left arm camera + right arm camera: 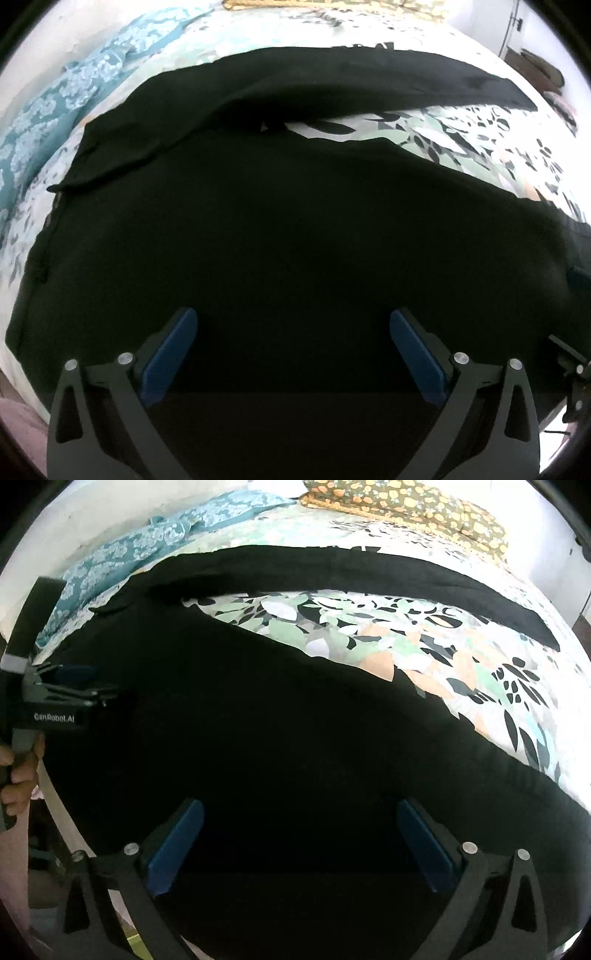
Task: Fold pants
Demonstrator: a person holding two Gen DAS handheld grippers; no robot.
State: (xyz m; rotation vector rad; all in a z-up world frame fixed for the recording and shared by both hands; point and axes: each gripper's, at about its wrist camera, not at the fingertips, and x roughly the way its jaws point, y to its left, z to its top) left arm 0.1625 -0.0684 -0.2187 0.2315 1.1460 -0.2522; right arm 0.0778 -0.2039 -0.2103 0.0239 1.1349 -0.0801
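Here, the black pants (280,236) lie spread on a bed, on a leaf-patterned bedsheet (461,136) printed in green, peach, grey and black. The near leg fills the lower part of both wrist views; the far leg (332,572) runs as a long dark band across the sheet behind it. The two legs are parted, with a wedge of sheet (351,638) showing between them, and they join toward the left of each view. The fabric is too dark to read seams or pockets.

The left gripper (293,356) hangs over the near leg with its blue pads (170,354) spread wide apart; nothing is caught between them. Whether the fingertips touch the cloth cannot be told.

The right gripper (301,845) likewise hangs over the near leg, its blue pads (424,845) standing at full spread and gripping nothing.

In the right wrist view the left gripper (62,690) appears at the left edge above the pants, with a person's hand (18,775) on its handle.

Beyond the pants, a teal floral cloth (122,565) lies bunched at the far left of the bed. A brown pillow with orange flowers (406,506) sits at the far end.
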